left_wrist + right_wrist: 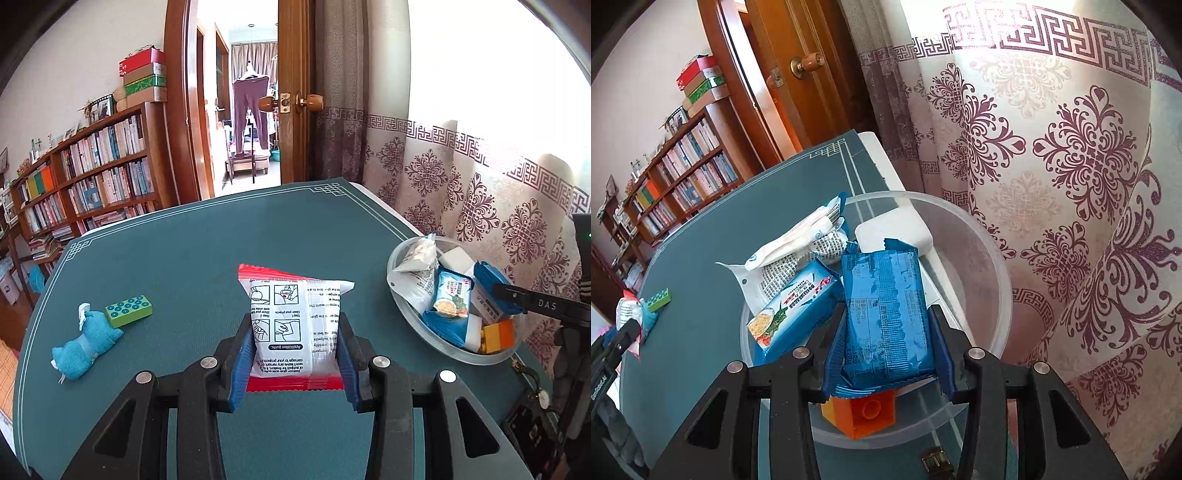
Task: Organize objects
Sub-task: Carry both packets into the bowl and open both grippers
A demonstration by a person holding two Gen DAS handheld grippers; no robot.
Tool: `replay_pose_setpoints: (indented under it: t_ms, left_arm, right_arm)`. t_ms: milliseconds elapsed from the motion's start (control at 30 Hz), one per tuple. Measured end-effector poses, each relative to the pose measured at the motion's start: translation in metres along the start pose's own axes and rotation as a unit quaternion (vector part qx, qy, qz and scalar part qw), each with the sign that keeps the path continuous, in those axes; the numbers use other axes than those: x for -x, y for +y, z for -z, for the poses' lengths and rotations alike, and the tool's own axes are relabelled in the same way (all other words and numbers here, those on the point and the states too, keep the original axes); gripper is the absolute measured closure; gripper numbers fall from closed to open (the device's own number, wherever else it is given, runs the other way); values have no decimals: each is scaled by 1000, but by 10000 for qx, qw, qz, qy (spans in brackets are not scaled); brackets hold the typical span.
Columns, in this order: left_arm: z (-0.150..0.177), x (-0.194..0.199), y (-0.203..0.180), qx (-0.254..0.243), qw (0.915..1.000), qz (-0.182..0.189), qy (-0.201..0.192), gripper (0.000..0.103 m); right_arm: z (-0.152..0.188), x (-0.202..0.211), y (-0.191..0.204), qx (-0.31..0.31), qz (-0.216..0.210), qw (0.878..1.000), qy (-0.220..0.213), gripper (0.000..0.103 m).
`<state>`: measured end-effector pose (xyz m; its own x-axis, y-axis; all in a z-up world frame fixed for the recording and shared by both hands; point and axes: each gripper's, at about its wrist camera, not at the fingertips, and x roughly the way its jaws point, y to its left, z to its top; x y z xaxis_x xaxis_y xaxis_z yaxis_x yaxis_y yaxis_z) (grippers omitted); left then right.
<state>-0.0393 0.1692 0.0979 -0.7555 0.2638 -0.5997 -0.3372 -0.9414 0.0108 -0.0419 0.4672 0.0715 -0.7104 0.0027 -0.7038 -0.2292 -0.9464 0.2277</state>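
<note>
My left gripper (295, 332) is shut on a white packet with red ends (291, 321), held above the green table mat (184, 258). My right gripper (888, 332) is shut on a blue snack packet (886, 314) and holds it over the clear plastic bowl (979, 240). The bowl (402, 310) stands at the table's right edge and holds a white bag (790, 258), a light blue noodle packet (794, 310), a white block (890, 232) and an orange brick (868, 413). A green studded brick (129, 310) and a blue cloth toy (86, 343) lie at the left.
A patterned curtain (480, 192) hangs right behind the bowl. A bookshelf (85, 177) and an open wooden door (291, 92) stand beyond the table's far edge. A dark device (532, 435) lies at the near right corner.
</note>
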Motion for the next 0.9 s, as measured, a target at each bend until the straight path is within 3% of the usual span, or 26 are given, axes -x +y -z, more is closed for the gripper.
replay_pose_setpoints:
  t_ms: [333, 900]
  left_arm:
    - [-33, -23, -60, -368, 9950, 912, 169, 60]
    - [-61, -84, -132, -754, 9797, 1767, 565, 59]
  right_arm:
    - [5, 8, -5, 144, -130, 9998, -95, 57]
    - [7, 17, -8, 369, -218, 9989, -215, 58]
